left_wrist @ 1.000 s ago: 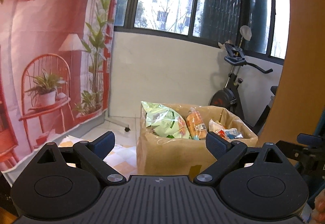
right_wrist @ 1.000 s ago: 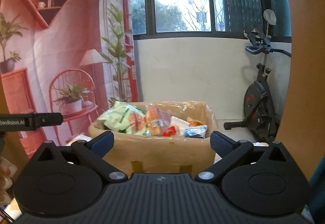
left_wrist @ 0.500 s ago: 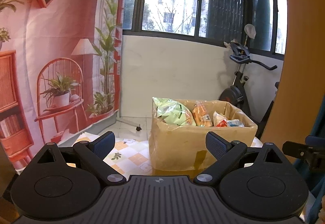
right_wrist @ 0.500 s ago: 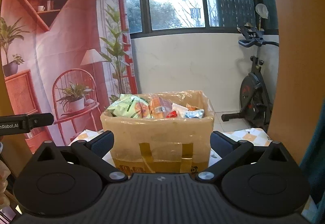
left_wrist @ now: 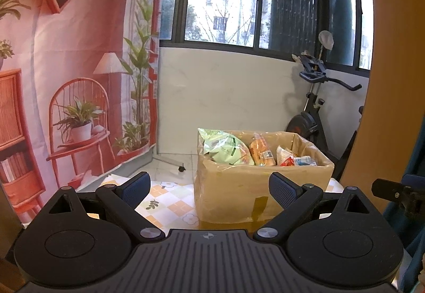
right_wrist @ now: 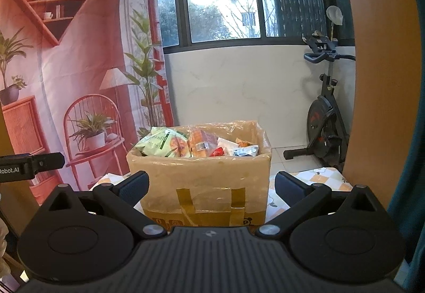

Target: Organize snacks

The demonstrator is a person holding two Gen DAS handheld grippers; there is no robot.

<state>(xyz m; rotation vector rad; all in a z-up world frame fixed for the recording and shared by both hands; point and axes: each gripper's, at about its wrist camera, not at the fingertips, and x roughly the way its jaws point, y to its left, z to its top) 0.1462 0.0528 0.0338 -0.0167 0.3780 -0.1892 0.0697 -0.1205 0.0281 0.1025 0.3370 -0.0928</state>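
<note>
2 wrist views cover the scene.

Left wrist view: the left gripper (left_wrist: 209, 184) has its 2 fingers spread wide, with nothing between the blue pads (left_wrist: 136, 185). A cardboard box (left_wrist: 261, 190) stands ahead and slightly right on a tablecloth with a floral check pattern (left_wrist: 167, 202). The box holds snack packs: a green bag (left_wrist: 225, 148) at the left, an orange pack (left_wrist: 261, 152) beside it, and smaller packs (left_wrist: 294, 159) to the right. An exercise bike (left_wrist: 313, 112) stands behind the box.

Right wrist view: the right gripper (right_wrist: 211, 184) is also fully spread and holds nothing. The box (right_wrist: 199, 181) sits directly ahead, between the 2 finger tips in the frame, with 2 strips of brown tape (right_wrist: 211, 202) on its near face. The green bag (right_wrist: 164, 145) leans at the left end. Part of the left gripper (right_wrist: 32, 164) shows at the left edge.
</note>
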